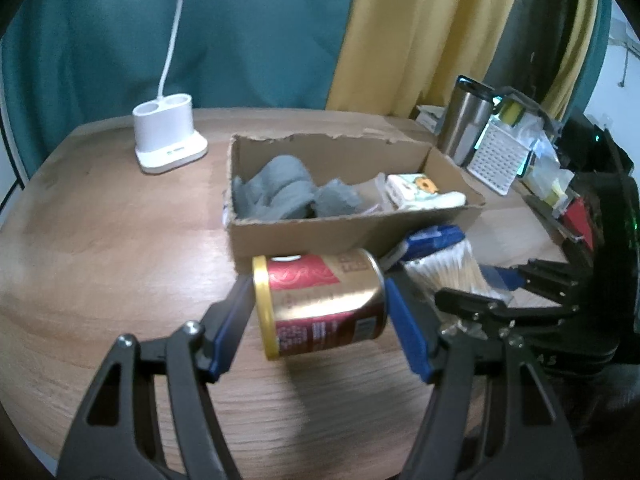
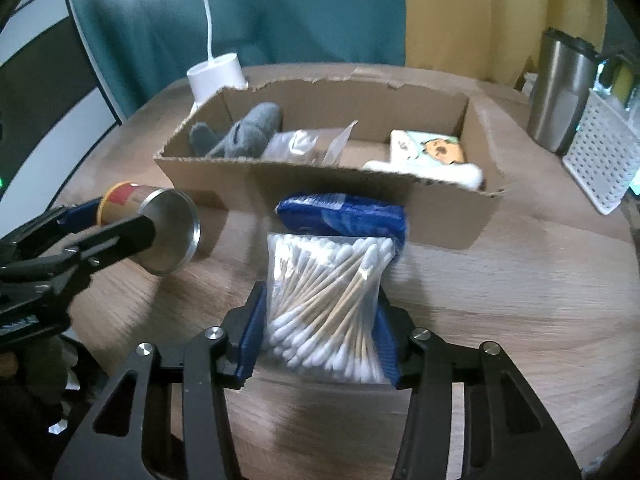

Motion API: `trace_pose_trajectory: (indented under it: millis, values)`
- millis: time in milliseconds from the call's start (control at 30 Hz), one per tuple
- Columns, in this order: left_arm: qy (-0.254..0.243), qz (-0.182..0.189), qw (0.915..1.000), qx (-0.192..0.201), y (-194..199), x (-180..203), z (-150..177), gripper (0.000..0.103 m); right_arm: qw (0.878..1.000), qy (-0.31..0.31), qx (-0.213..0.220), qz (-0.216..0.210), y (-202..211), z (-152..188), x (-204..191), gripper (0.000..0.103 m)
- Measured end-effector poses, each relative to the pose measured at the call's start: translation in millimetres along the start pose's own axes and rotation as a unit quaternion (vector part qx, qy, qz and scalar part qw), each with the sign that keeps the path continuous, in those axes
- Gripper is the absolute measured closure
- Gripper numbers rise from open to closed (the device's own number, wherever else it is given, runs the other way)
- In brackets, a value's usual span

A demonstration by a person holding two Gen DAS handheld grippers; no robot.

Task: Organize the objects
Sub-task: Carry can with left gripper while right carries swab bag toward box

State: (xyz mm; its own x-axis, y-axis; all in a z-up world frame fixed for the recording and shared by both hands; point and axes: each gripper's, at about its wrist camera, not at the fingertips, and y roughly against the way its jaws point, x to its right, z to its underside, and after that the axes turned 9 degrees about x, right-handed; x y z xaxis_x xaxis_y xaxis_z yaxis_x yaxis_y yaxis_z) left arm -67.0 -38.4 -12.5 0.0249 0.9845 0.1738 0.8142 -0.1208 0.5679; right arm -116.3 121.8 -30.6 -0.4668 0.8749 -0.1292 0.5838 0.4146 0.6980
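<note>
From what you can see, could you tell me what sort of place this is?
Probably a home desk or side table: a wooden table by curtains, with a desk lamp and a travel mug.

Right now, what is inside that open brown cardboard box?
In the cardboard box: grey cloth items, a clear plastic packet, and a white printed pack. Whatever lies beneath them is hidden.

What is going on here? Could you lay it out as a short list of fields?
left gripper: shut on the red and gold can, held on its side
right gripper: shut on a bag of cotton swabs
cardboard box: open, holds grey cloth, a clear packet and a printed pack
blue pack: in front of the box
table: wooden
</note>
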Motion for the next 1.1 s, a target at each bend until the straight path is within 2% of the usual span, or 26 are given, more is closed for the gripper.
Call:
trace_pose_trajectory:
  millis: [367, 1100]
  values:
    - [-0.016, 0.001, 0.9997, 0.016, 5.1, 20.0, -17.9, 0.035, 0.999, -0.008, 0.036, 0.012, 31.9, -12.1, 24.7, 0.052]
    - [-0.033, -0.003, 0.9988, 0.037, -3.0, 33.7, -50.5, 0.035, 0.997, -0.017, 0.073, 0.024, 49.7, -38.5, 56.0, 0.052]
